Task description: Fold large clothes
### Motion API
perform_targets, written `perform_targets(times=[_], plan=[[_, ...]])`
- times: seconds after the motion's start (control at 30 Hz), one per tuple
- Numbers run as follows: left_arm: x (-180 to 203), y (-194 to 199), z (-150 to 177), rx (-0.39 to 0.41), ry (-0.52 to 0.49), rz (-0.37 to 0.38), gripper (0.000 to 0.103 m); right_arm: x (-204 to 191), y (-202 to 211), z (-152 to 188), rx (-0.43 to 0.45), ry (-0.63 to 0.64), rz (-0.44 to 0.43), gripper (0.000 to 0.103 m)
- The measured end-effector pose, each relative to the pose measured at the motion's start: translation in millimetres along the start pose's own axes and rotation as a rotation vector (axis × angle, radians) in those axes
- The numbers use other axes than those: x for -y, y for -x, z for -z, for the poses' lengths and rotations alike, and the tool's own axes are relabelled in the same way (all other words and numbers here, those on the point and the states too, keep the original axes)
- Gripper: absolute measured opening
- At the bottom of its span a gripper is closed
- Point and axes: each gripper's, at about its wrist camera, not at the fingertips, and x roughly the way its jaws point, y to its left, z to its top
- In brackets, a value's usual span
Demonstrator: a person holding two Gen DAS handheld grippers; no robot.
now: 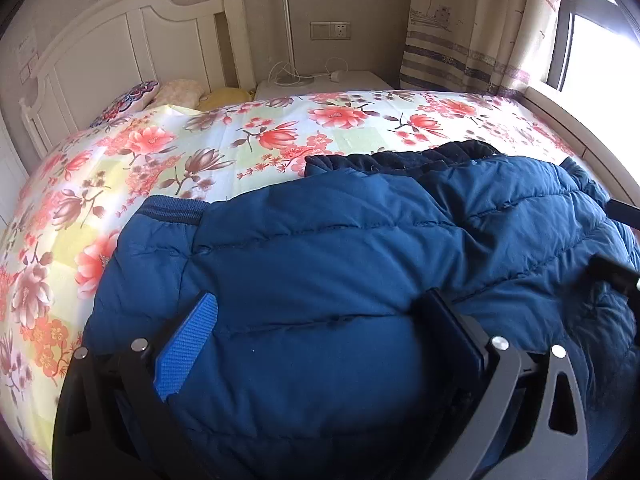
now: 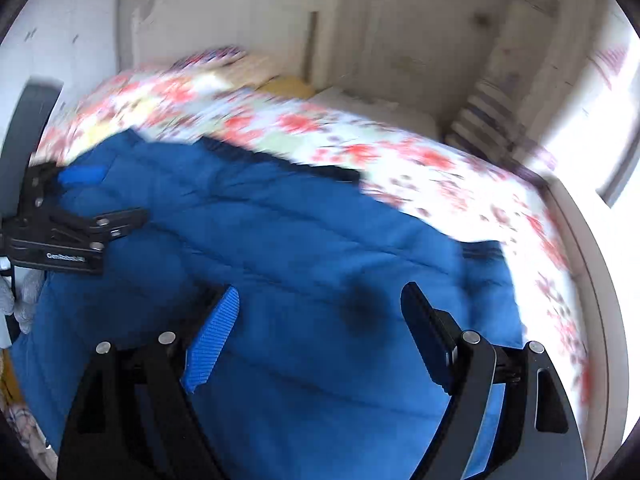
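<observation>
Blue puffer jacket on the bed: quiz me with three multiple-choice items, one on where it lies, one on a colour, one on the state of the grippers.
1. Where does the blue puffer jacket lie?
A. on the floral bedspread
B. on the white bedside table
C. hung over the headboard

2. What colour is the one finger pad that faces the left wrist camera?
A. red
B. blue
C. yellow

3. How do the left gripper and the right gripper stand?
A. both shut on the jacket
B. only the left one shut on a sleeve
C. both open over the jacket

Answers:
1 A: floral cloth shows around the jacket.
2 B: the ribbed pad is bright blue.
3 C: the fingers stand wide apart in both wrist views, pinching no cloth.
</observation>
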Motion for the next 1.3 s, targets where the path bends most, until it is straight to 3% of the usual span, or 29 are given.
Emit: perform_targets(times=[0.07, 0.13, 0.17, 0.37, 0.43, 0.5, 0.57, 0.67, 0.77, 0.83, 0.93, 1.1, 1.3], plan=[[2.5, 0.0, -0.1, -0.001, -0.008, -0.009, 0.101, 32.1, -8.5, 13.2, -0.030, -0.085, 0.014, 0.081], [4.4, 0.5, -1.0, 0.000, -0.012, -0.012, 0.101, 53.8, -16.4, 21.6, -0.024, -0.195, -0.085, 0.083], [4.5, 0.6, -1.3, 0.001, -0.012, -0.012, 0.101, 55.2, -18.4, 22.9, -0.024, -0.207, -0.094, 0.083], [4.7, 0.6, -1.3, -0.002, -0.013, -0.012, 0.101, 42.4, -13.1, 20.2, -0.017, -0.154, -0.023, 0.083], [5.5, 1.0, -1.7, -0.001, -0.017, -0.021, 0.101, 36.1, -1.6, 20.1, 0.011, -0.126, 0.036, 0.083], [9.3, 6.7, -2.8, 0.007, -0.030, -0.073, 0.101, 23.9, 13.3, 18.3, 0.050, -0.065, 0.088, 0.083], [13.3, 22.0, -2.6, 0.046, -0.038, -0.124, 0.100, 0.7, 33.0, 11.9, 0.097, 0.014, 0.057, 0.083], [25.3, 50.9, 4.2, 0.087, -0.080, -0.087, 0.101, -39.8, 47.9, 12.9, 0.109, 0.159, -0.002, 0.083], [35.8, 51.6, 23.6, 0.064, -0.140, -0.116, 0.101, -69.3, 24.8, 26.3, 0.043, 0.232, -0.032, 0.083], [34.7, 42.3, 37.1, 0.059, -0.143, -0.108, 0.101, -72.1, 12.6, 33.3, 0.051, 0.213, -0.040, 0.084], [20.6, 38.6, 35.7, 0.042, -0.080, -0.041, 0.101, -60.9, 11.5, 31.8, 0.035, 0.172, -0.072, 0.086], [21.2, 39.3, 39.5, 0.050, -0.072, -0.038, 0.101, -51.5, 16.1, 34.2, 0.027, 0.133, -0.094, 0.086], [16.9, 37.9, 39.6, 0.047, -0.052, -0.017, 0.101, 5.3, 34.8, 49.5, 0.037, 0.028, 0.018, 0.086]])
